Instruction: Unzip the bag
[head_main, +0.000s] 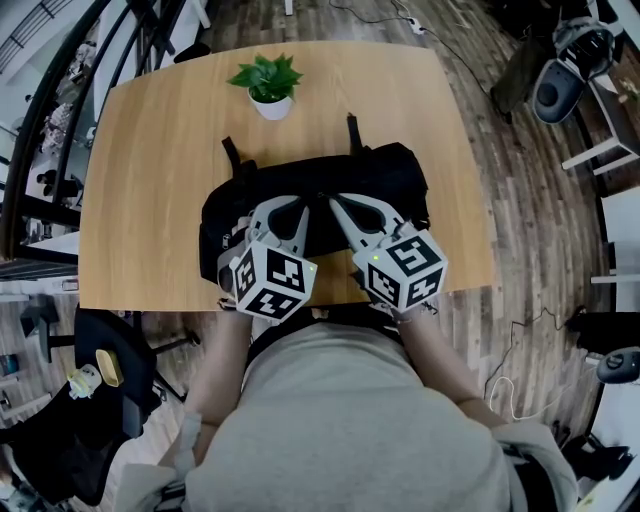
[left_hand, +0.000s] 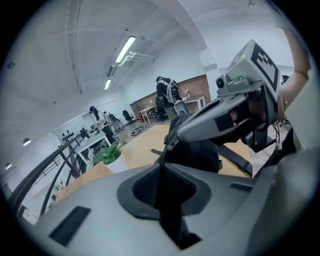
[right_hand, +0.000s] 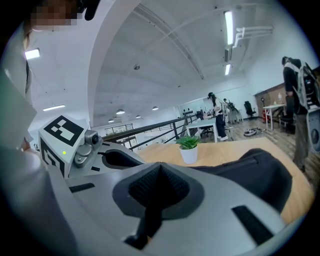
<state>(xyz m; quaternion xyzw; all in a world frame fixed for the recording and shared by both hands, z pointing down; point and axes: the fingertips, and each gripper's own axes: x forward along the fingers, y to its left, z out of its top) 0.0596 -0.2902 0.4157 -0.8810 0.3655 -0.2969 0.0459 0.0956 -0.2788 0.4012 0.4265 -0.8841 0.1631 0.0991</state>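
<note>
- The black bag (head_main: 385, 175) is lying on the counter (head_main: 150, 130), near its front edge.
- The left gripper (left_hand: 162, 167) is pinching its fingers nearly together on the zipper's pull cord (left_hand: 163, 150).
- The right gripper (right_hand: 160, 167) is keeping its fingers fully together by the bag; I cannot tell if cloth is caught.
- The bag is looking soft and light, so it is likely going to slide and bunch; pulling belongs on the cord, bracing on cloth beside the zipper.
</note>
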